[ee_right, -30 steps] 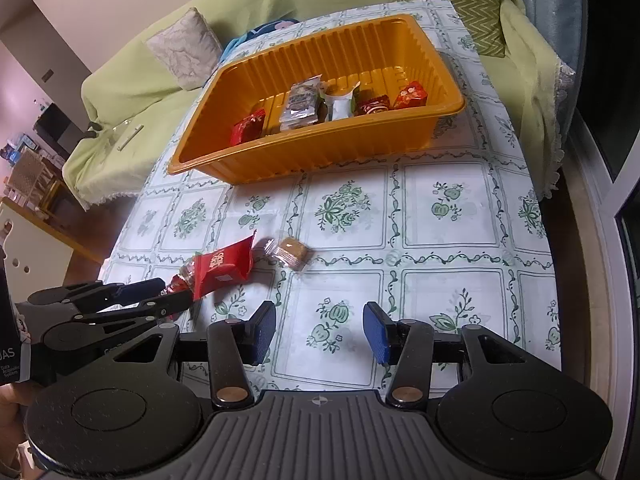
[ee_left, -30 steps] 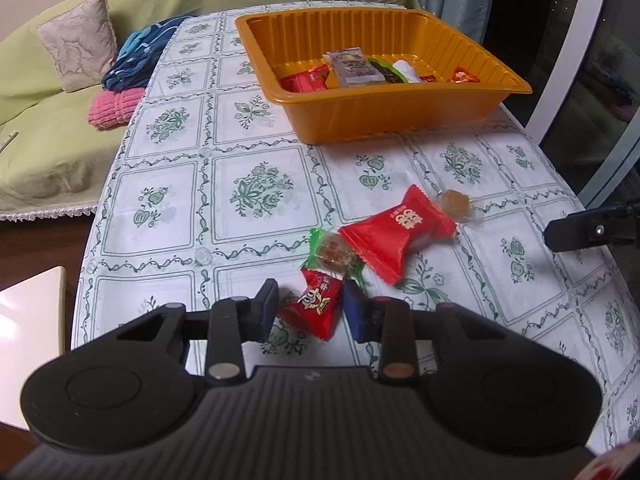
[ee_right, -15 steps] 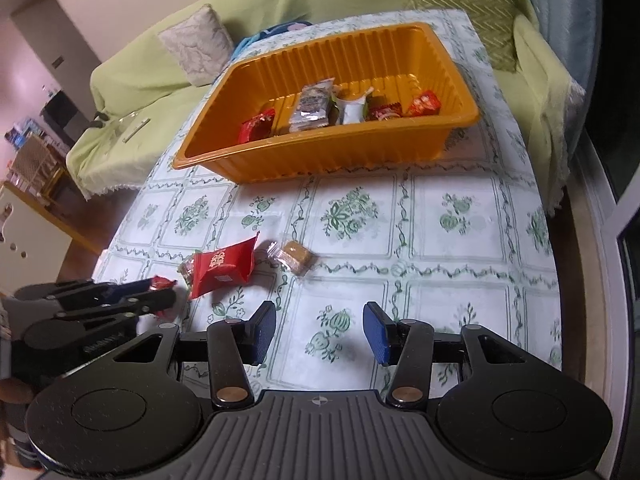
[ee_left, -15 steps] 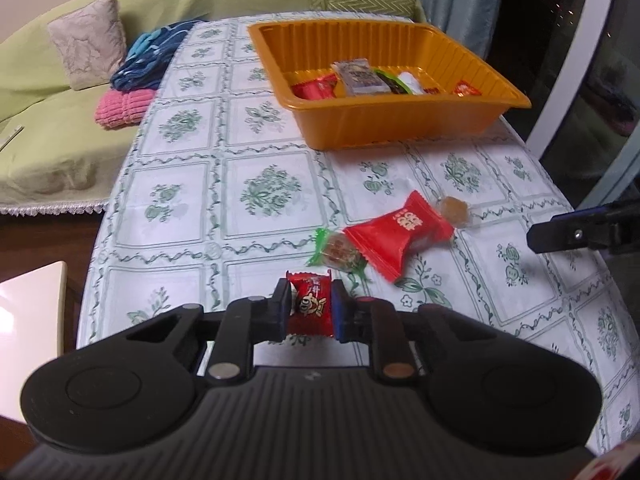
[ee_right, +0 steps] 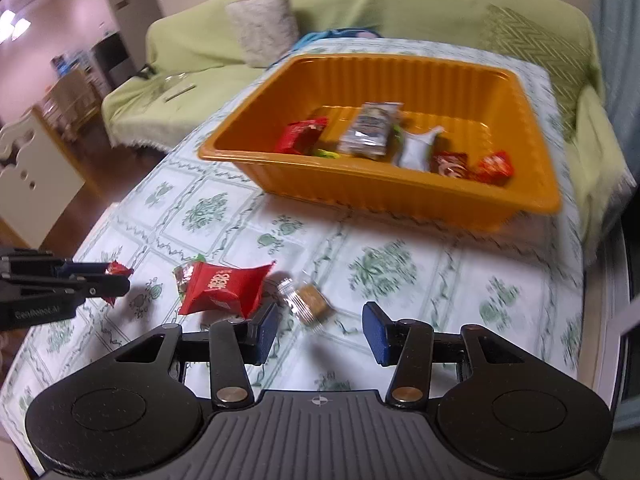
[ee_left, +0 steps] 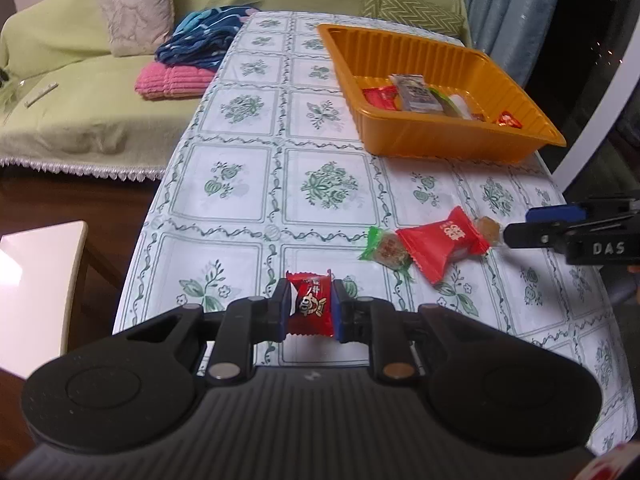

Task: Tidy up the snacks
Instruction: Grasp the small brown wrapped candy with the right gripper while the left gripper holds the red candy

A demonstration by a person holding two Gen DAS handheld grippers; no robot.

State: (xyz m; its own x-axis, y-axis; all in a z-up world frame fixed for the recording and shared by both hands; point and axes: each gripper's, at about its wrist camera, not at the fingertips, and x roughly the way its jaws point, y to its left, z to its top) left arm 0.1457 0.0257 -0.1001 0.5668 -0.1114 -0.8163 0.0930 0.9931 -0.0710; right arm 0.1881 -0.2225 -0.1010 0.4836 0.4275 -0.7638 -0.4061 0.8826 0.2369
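Small red candy pinched in the left tongs, three more sweets loose on the table.

The left gripper (ee_left: 310, 309) clamps the small red candy (ee_left: 311, 304) across its middle; it looks light, crinkly and slippery, so a mid-body hold suits it. The right gripper (ee_right: 319, 332) stands part open and empty, low in the frame just short of the clear-wrapped biscuit (ee_right: 307, 302). The orange tray (ee_right: 520, 196) sits upper right, with bare tablecloth between; the table edge (ee_left: 152, 208) runs close on the left.

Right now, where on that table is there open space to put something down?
The tablecloth is bare left of the orange tray, toward the sofa-side edge. It is crowded near the right gripper: big red packet, green-wrapped candy and clear-wrapped biscuit cluster there.
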